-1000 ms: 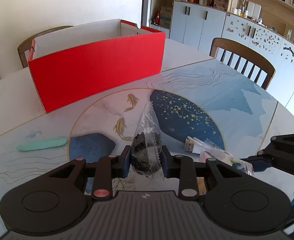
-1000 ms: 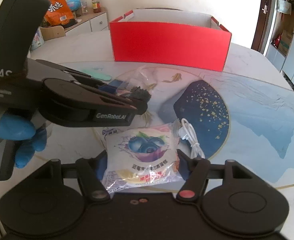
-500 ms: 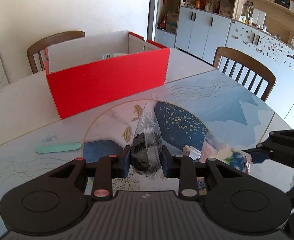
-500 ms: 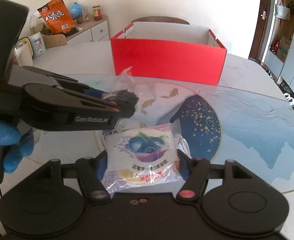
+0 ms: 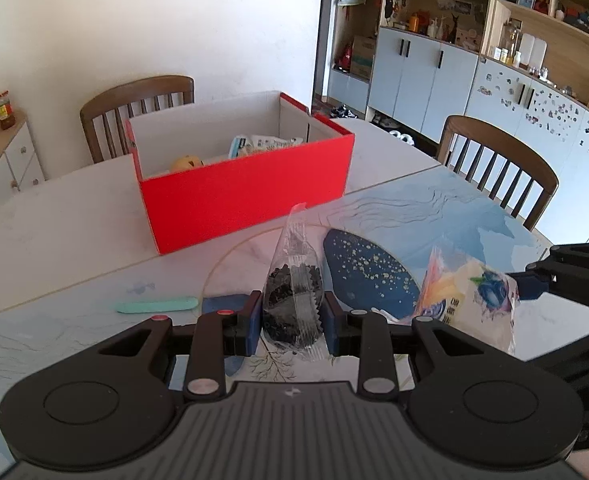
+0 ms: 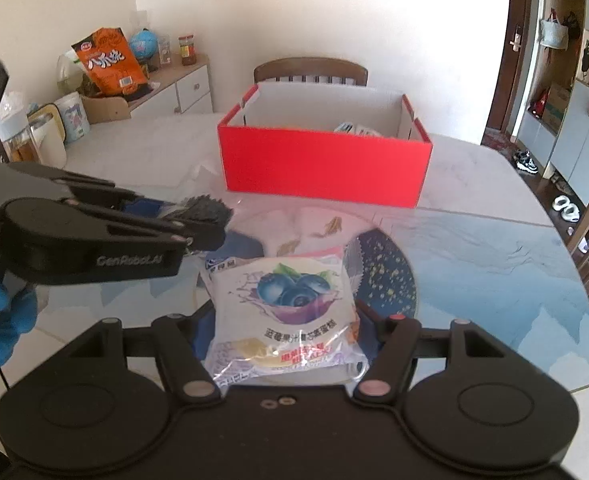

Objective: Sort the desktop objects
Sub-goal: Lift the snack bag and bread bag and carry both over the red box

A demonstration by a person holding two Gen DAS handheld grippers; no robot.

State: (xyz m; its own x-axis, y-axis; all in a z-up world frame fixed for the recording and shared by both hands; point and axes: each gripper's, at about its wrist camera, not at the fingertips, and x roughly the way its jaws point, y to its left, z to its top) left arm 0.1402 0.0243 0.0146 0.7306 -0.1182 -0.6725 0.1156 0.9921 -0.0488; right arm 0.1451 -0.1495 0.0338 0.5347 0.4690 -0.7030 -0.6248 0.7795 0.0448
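Left hand-held gripper (image 5: 293,318) pinching clear crinkly dark-snack packet (image 5: 292,300); right hand-held gripper (image 6: 284,322) clamping soft blueberry-print cake pouch (image 6: 284,312), both short of red cardboard box (image 6: 322,164); light, crushable, gripping mid-body.

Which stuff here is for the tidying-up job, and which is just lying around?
For the job:
- clear packet of dark bits, in the left gripper
- blueberry cake packet, in the right gripper
- red box
- mint-green stick

Just lying around:
- chairs
- orange snack bag
- globe
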